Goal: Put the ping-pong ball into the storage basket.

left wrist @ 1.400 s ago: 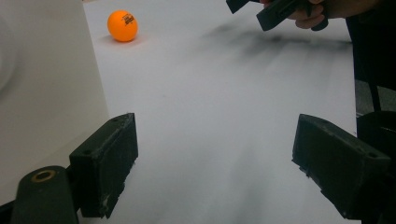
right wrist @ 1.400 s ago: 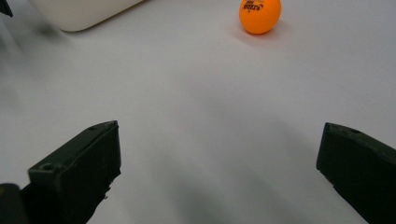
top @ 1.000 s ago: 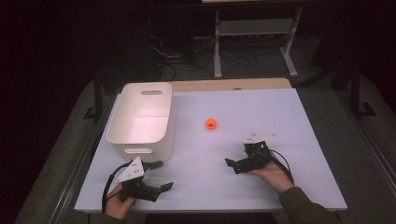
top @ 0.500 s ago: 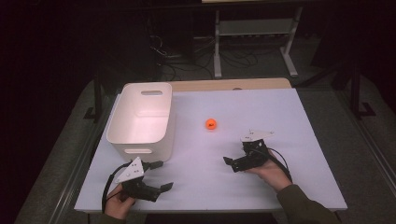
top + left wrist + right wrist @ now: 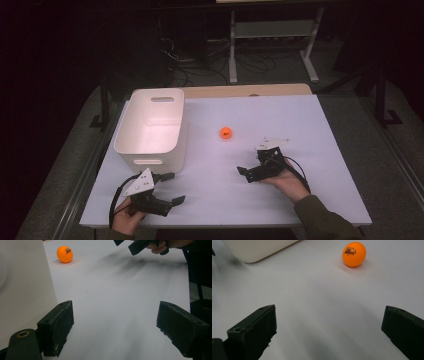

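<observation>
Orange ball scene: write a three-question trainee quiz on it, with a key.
1. True or false: the ball lies inside the bin.
2. Which gripper is nearer the ball? A) left gripper B) right gripper
3. Fill in: both grippers' jaws stand ____.

Key:
1. False; it rests on the table, to the right of the bin.
2. B.
3. Open, with nothing between them.
</observation>
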`<state>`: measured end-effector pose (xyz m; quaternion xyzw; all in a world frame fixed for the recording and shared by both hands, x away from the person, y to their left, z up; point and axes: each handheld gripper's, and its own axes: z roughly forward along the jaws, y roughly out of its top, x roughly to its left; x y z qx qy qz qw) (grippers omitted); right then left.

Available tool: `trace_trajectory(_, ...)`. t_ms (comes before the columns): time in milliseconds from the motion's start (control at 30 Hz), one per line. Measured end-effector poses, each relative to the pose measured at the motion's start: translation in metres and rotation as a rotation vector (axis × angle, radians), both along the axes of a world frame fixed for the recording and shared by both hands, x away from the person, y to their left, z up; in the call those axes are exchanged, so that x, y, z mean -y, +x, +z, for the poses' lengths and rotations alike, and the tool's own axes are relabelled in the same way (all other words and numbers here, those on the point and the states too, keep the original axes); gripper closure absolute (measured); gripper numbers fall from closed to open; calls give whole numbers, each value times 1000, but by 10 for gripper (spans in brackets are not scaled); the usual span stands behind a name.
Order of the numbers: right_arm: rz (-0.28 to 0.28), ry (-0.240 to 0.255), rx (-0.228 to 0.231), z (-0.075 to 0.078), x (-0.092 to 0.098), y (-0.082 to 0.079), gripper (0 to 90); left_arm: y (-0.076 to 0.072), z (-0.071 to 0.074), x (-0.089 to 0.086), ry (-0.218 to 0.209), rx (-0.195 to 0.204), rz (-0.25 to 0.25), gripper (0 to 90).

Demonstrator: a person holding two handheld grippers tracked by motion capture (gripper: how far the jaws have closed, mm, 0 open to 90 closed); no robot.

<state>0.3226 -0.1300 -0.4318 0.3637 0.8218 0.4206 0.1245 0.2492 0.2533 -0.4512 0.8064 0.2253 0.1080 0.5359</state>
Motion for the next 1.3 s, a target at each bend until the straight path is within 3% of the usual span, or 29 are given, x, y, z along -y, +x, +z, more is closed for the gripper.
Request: trace_trajectory(1300,5,0,0,5,-10,16,0,0,0,0,2,4,-1,141)
